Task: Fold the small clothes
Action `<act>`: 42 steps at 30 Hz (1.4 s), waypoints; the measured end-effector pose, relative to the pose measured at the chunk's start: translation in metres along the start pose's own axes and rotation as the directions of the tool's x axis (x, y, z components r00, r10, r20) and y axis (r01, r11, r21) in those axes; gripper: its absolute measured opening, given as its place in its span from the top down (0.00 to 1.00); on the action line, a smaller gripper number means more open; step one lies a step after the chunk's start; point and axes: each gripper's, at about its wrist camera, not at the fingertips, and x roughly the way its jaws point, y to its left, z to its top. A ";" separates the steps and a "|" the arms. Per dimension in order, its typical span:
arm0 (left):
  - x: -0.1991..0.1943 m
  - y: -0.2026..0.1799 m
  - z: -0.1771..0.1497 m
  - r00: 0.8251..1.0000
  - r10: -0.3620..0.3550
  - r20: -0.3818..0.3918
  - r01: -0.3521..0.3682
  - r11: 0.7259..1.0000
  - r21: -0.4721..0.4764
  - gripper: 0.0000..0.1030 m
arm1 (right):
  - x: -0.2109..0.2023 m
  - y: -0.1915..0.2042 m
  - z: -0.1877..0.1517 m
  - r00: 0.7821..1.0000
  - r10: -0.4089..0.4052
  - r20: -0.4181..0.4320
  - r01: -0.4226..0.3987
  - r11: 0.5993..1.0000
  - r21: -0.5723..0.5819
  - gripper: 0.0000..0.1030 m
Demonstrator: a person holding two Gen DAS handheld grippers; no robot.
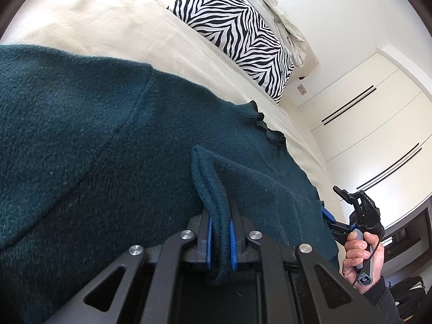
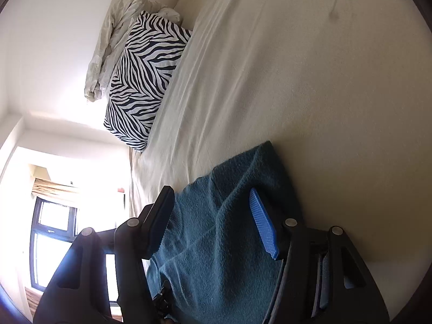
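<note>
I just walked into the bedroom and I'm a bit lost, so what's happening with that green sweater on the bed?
A person is folding a dark green sweater on the bed, holding a claw in each hand. The left claw is shut on a ribbed edge of the sweater. The right claw is open, its fingers on either side of another part of the sweater without gripping it. A zebra-print pillow sits farther up the bed.
</note>
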 end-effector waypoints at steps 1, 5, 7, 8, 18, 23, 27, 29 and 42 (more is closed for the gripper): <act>0.000 0.000 0.000 1.000 -0.003 0.000 0.003 1.000 -0.002 0.86 | 0.001 -0.002 0.001 1.000 -0.001 -0.003 0.001 1.000 -0.004 0.45; -0.002 0.003 0.000 1.000 -0.025 0.001 0.025 1.000 -0.016 0.86 | -0.007 -0.009 -0.012 0.999 0.046 -0.014 -0.046 0.999 -0.004 0.45; -0.004 0.002 0.000 1.000 -0.025 -0.002 0.025 1.000 -0.019 0.86 | -0.016 -0.011 -0.029 0.998 0.059 -0.038 -0.060 0.998 -0.029 0.45; -0.005 0.002 0.000 1.000 -0.019 -0.003 0.019 1.000 -0.019 0.86 | -0.021 -0.010 -0.037 0.997 0.056 -0.051 -0.059 0.997 -0.056 0.45; -0.095 -0.024 -0.018 0.989 0.068 0.129 -0.070 0.998 0.010 0.26 | -0.110 -0.033 -0.116 0.995 0.094 0.018 -0.094 0.995 -0.017 0.43; -0.196 0.028 -0.040 0.965 0.058 0.255 -0.016 0.986 -0.164 0.24 | -0.128 -0.020 -0.180 0.994 0.108 -0.009 -0.108 0.992 -0.064 0.43; -0.263 0.116 -0.063 0.929 0.141 0.342 0.025 0.899 -0.437 0.22 | -0.116 0.005 -0.229 0.989 0.132 -0.067 -0.138 0.986 -0.094 0.43; -0.286 0.153 -0.072 0.912 0.175 0.372 0.060 0.839 -0.541 0.22 | -0.108 0.019 -0.250 0.983 0.149 -0.103 -0.160 0.981 -0.109 0.43; -0.289 0.259 -0.043 0.846 0.205 0.491 0.285 0.605 -0.744 0.84 | -0.086 0.066 -0.315 0.973 0.140 -0.184 -0.171 0.971 -0.164 0.43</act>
